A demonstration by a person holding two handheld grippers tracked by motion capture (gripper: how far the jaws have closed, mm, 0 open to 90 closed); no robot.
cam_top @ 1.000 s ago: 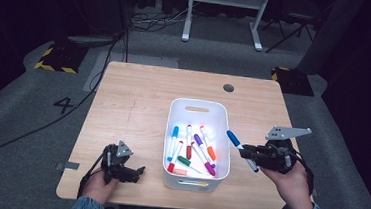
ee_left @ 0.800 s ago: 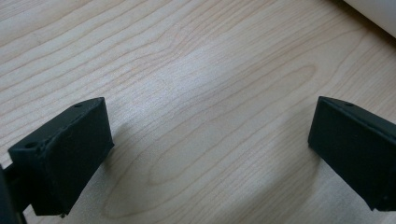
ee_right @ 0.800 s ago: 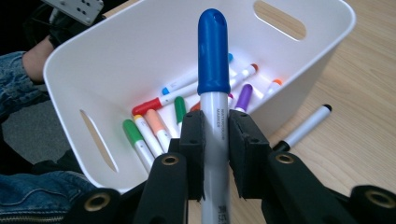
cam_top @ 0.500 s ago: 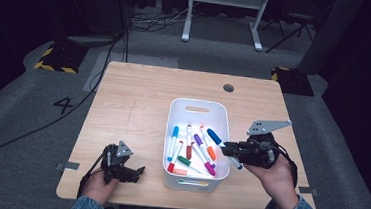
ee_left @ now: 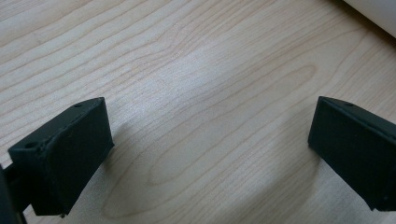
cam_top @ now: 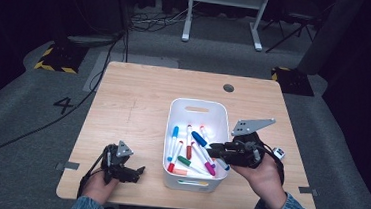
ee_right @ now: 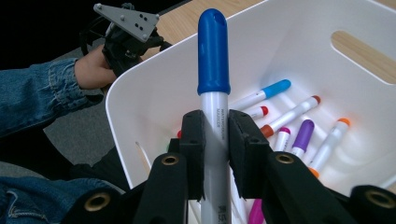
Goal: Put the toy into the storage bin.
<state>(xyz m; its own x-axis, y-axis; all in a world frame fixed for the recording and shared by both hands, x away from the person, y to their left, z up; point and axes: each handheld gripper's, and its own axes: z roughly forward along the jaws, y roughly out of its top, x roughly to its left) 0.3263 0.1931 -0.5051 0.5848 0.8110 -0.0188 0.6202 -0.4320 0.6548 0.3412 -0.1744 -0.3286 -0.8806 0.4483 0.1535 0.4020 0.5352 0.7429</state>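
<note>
Since a second ago the right gripper [cam_top: 213,150] has swung in from the table's right side and now reaches over the right rim of the white plastic bin [cam_top: 197,107], carrying the blue-capped white marker [ee_right: 213,70] with it. That marker is clamped by its white barrel between the two black jaws, cap pointing away from the gripper and out over the bin's interior; in the high view its blue cap [cam_top: 199,138] lies above the other pens.

Loose coloured markers [cam_top: 189,157] lie in the bottom of the bin, with caps in light blue, red, orange, purple, green and magenta. In the right gripper view a light-blue-capped one [ee_right: 275,88] and a purple-capped one [ee_right: 303,135] rest against the floor of the bin just beyond the held marker.

The bin stands on the light wooden table [cam_top: 133,100], right of centre and near the person's edge.

Well apart to the left, the left gripper [cam_top: 135,172] rests low at the table's front edge where it was before, its jaws spread wide with bare wood grain between them and nothing held.
</note>
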